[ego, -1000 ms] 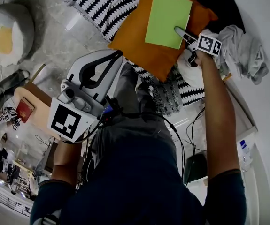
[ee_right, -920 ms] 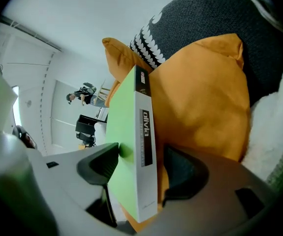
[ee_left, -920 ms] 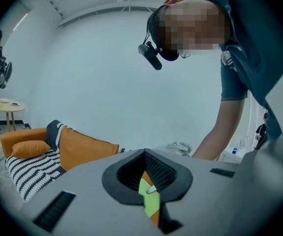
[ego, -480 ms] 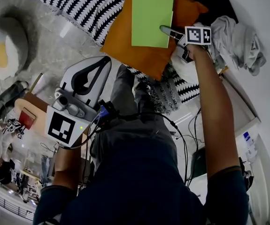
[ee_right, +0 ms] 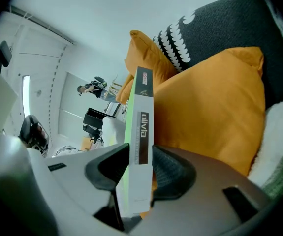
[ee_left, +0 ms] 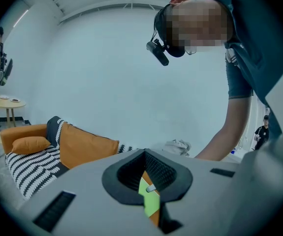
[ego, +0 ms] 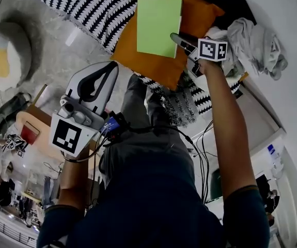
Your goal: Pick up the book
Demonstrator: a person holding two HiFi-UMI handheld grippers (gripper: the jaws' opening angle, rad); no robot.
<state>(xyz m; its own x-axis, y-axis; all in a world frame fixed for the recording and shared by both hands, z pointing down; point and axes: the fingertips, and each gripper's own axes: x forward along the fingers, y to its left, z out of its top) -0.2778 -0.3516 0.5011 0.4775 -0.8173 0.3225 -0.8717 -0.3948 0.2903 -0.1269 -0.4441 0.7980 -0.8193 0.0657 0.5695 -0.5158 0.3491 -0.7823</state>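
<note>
**Book clasped at the spine; lift yet to come**

Your right gripper [ee_right: 141, 157] has just been closing its fingers, and they now clasp the spine edge of the green book [ee_right: 142, 107], which stands between them. The grasp looks made. Raising the book clear of the orange cushion [ego: 153, 68] is what remains. Your left gripper [ee_left: 148, 181] is clenched on nothing, well apart. Crumpled cloth [ego: 256, 43] lies just beside the right gripper, while the room upward and toward you appears open.
</note>
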